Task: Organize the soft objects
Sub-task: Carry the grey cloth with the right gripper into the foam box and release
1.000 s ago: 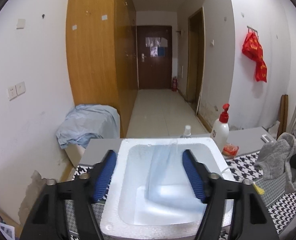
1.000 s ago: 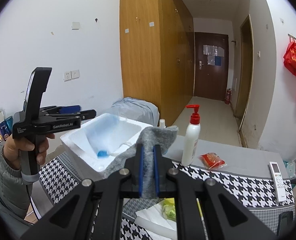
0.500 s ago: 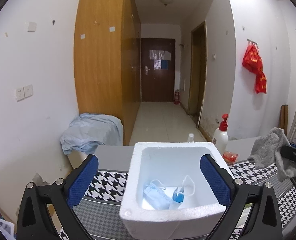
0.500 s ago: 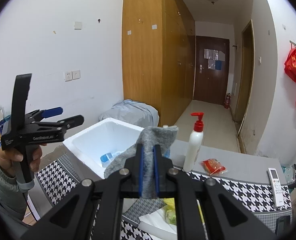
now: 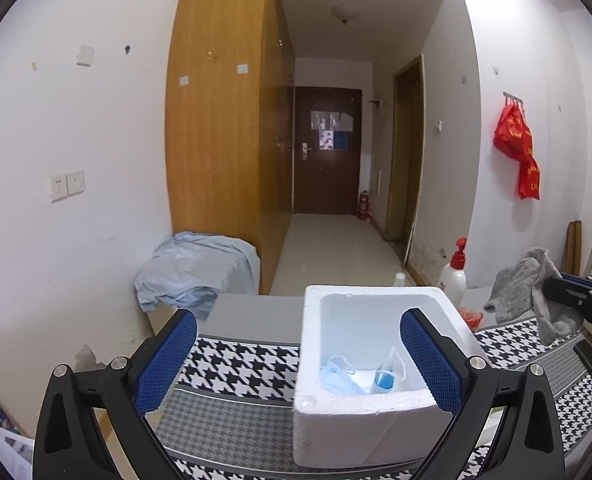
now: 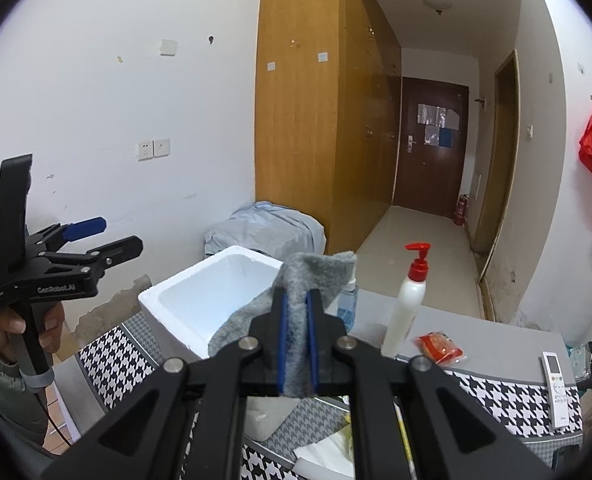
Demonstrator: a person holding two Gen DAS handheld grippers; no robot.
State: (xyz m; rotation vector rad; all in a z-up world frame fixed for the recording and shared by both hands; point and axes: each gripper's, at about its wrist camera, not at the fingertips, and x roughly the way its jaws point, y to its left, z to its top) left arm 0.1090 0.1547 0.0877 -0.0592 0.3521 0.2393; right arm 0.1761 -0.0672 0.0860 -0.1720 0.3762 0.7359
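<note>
Left gripper [image 5: 298, 354]: jaws wide apart, empty, near foam box [image 5: 376, 404] | face mask [image 5: 342, 376]: inside box, likely just released | right gripper [image 6: 296, 334]: clamped on grey cloth [image 6: 316, 276], raised right of box, presumably next in.

Foam box [image 5: 376, 424] on the tabletop [image 5: 239, 360], face masks [image 5: 342, 378] inside; pump bottle [image 5: 454, 276] far right of it.
</note>
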